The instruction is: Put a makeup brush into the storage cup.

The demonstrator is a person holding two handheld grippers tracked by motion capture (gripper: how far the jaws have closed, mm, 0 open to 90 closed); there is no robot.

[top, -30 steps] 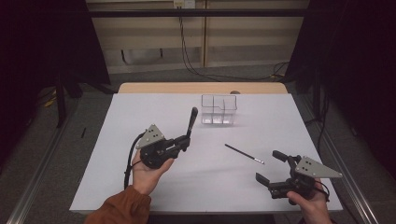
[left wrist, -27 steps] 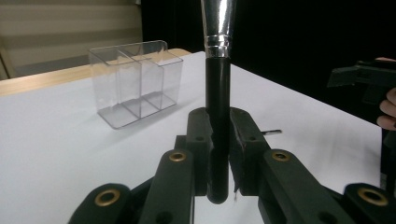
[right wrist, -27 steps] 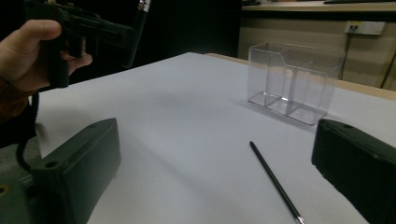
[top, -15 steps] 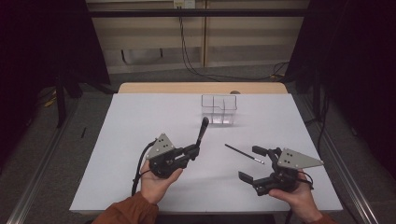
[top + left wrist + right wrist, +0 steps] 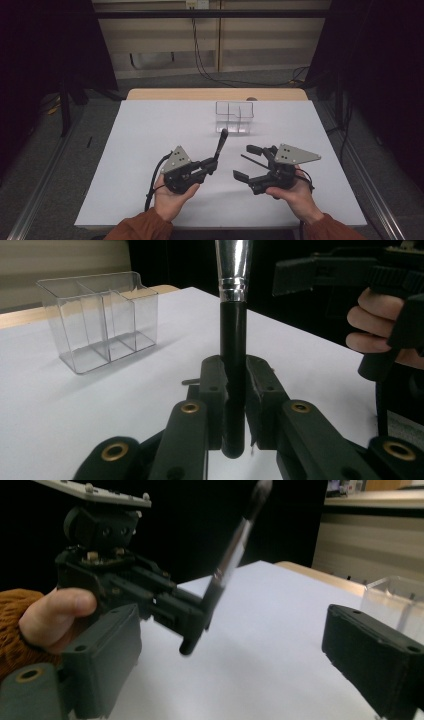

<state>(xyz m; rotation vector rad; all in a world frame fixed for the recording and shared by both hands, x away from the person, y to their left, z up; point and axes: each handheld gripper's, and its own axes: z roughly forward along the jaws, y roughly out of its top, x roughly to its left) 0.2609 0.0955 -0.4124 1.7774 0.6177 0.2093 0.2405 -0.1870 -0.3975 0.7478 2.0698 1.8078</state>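
White paper covers the desk, dark room beyond. Left tool pinches the black handle of a makeup brush, long axis near upright, bristle end up, tilted toward the clear organizer just behind it. Right tool, spread wide with nothing between, has just been closing a little; it faces the brush from beside it. A thin black stick lies beneath those jaws. Left hand nearer organizer.
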